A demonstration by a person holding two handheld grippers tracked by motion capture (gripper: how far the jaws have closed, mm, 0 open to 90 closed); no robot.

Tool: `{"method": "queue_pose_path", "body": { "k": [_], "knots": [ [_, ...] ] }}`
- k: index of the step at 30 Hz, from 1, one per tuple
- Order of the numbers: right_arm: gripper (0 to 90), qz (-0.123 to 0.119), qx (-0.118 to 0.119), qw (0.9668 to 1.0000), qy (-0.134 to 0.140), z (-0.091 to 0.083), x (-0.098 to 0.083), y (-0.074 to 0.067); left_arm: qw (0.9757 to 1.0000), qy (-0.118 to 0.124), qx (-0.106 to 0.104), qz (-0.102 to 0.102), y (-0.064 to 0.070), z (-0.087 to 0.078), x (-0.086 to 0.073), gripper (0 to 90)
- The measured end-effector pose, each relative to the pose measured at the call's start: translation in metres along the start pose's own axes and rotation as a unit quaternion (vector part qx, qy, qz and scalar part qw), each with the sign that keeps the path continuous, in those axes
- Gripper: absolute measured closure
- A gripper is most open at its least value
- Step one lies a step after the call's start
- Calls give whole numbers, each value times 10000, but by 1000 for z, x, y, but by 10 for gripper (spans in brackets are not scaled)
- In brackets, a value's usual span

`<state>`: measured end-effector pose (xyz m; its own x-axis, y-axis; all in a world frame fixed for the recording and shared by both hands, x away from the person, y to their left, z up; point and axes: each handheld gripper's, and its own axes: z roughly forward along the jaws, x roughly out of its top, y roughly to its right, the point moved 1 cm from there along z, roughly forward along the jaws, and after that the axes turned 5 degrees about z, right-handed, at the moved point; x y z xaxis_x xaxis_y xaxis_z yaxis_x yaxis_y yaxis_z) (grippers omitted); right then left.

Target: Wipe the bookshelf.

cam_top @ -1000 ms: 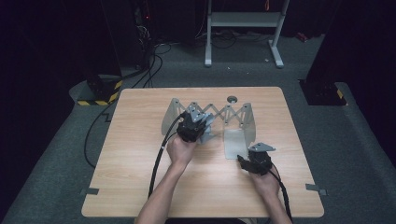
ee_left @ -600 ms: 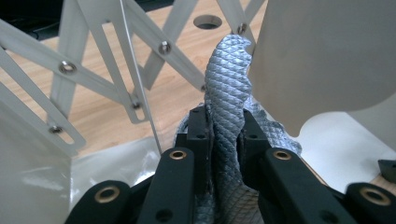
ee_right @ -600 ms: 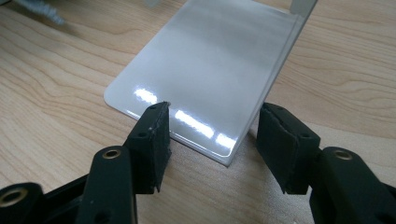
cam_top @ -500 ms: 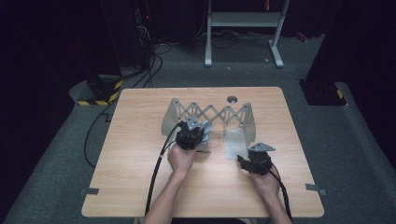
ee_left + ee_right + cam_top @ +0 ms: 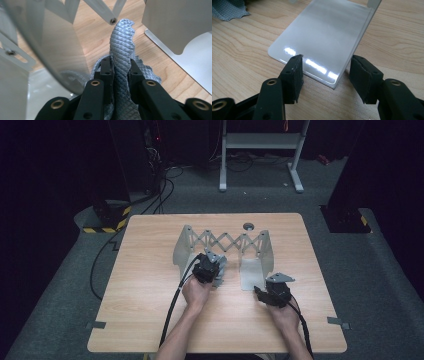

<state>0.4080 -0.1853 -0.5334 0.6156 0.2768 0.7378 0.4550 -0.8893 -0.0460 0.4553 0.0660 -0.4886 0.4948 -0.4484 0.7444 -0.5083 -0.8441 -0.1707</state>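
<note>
The right gripper [image 5: 325, 78] has jaws apart (nothing between the pads), w/ the metal plate [image 5: 322, 37] corner just in front; grey cloth [image 5: 228, 10] lies beyond the plate's far-left corner.

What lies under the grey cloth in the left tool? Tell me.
Under the grey cloth, pinched by the left tool, bare wooden table shows, between the metal rack's two plates. The cloth's bunched lower folds cover whatever lies directly beneath them.

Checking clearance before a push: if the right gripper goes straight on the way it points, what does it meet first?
Probably the flat base plate of the metal rack; its near corner already lies between the open right gripper fingers.
</note>
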Motion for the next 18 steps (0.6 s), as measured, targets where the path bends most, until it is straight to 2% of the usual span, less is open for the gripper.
{"method": "queue_pose_path", "body": {
  "k": [4, 8, 13, 18],
  "knots": [
    [449, -3, 1, 10000, -1, 0, 0, 0, 9997, 136, 63, 167, 2, -12, 12, 790],
    [448, 0, 3, 10000, -2, 0, 0, 0, 9993, 299, 94, 220, 2, -25, 21, 790],
    [448, 5, 3, 10000, -4, 0, 0, 0, 9988, 338, 152, 315, -3, -39, 33, 790],
    [448, 19, 10, 10000, -7, 0, 0, 0, 9986, 334, 183, 370, -6, -45, 46, 789]
  ]
}}
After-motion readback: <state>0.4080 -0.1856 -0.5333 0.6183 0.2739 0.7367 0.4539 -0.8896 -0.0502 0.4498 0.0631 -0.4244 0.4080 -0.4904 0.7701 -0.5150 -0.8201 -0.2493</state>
